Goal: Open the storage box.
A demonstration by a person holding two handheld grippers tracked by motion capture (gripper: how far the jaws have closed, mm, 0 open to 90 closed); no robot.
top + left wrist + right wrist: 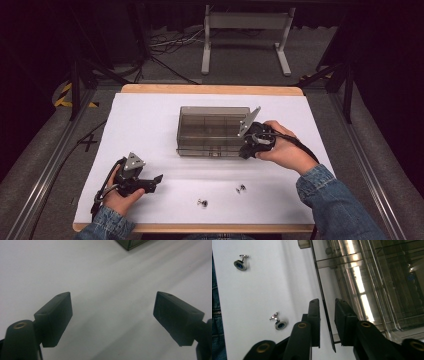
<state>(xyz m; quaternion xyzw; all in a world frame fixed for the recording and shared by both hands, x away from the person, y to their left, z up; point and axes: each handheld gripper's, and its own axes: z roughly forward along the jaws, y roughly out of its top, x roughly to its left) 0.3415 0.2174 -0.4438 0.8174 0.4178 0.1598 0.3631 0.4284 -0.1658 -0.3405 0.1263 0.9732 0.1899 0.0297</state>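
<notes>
A: Where does the work stand right now?

B: In the high view, the smoky clear box [212, 131] sits at the centre of the white table [150, 115], and the right gripper [248, 150] is at its lower right corner. In the right gripper view, that gripper's jaws straddle the thin front wall of the box [325, 315], one on each side, with slim gaps showing, so the pads are not pressing yet.

A: And the other hand?

B: The left gripper [156, 179] rests low at the lower left of the high view, well apart from the box. Its own view shows the jaws spread wide over bare table, nothing between them.

A: So what makes this pinch go well?

B: I'd say depth and squareness. The wall should sit flat against both pads, not on their tips, or the smooth plastic could slip. Closing slowly lets the wall centre itself instead of shoving the box sideways.

A: Anything to watch nearby?

B: Two cufflinks lie on the table below the box: one [241, 188] at lower centre right, another [202, 203] to its left. They look like what goes inside. I'd keep the right wrist clear of them and steady the box with the free left gripper if it skids.
</notes>
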